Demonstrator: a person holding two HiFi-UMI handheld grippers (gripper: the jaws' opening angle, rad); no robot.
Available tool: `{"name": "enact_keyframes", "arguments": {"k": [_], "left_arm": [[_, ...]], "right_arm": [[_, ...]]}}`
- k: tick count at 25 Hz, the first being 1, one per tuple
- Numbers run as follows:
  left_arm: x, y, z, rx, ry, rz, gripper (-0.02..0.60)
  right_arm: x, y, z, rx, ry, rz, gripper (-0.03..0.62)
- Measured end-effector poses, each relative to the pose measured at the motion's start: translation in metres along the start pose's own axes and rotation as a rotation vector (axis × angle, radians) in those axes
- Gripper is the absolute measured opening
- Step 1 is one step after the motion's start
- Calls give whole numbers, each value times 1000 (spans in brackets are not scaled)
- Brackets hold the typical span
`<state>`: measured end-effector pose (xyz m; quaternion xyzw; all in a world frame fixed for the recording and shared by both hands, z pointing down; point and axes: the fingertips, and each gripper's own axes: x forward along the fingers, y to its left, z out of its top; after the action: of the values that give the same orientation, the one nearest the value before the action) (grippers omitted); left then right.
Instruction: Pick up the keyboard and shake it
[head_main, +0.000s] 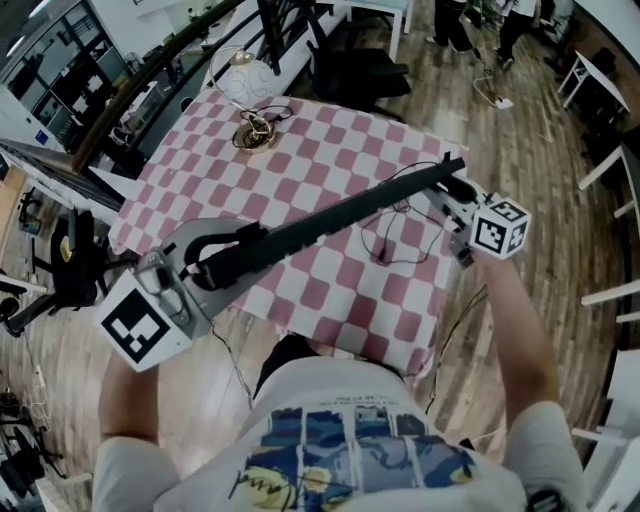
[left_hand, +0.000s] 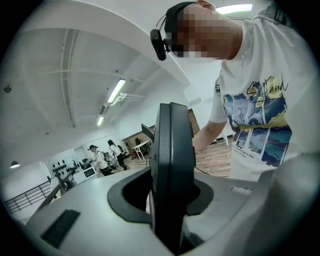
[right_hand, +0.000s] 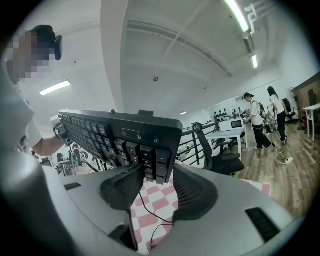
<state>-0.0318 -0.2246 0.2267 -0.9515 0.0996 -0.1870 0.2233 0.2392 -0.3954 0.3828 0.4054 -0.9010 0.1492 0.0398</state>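
A long black keyboard hangs tilted in the air above the pink-and-white checked table. My left gripper is shut on its left end, where the left gripper view shows the keyboard edge-on between the jaws of the left gripper. At the other end my right gripper clasps the keyboard. In the right gripper view the keyboard's numeric-pad corner sits between the jaws of the right gripper, keys against the left pad. A thin black cable trails from the keyboard onto the cloth.
A small gold-based lamp with a white globe stands at the table's far side. A black office chair sits beyond the table. A monitor edge and stand are at the left, white tables at the right, and people stand in the background.
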Motion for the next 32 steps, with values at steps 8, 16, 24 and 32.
{"name": "enact_keyframes", "arguments": {"k": [8,16,24,32], "left_arm": [[-13,-2,38,99,-23,33,97],[-22,-5,53,164,-39,63,97],[-25,-5,50,155,-45,66,97],[-21,-4,50,156,-41,58,98]], "right_arm": [[-12,15,39,-70,-35,10,183],[-16,25,64,-119,-70,14,183],[-13,27,64,-116,-72,2,181],[-13,23,61,-101,-65,-2,181]]}}
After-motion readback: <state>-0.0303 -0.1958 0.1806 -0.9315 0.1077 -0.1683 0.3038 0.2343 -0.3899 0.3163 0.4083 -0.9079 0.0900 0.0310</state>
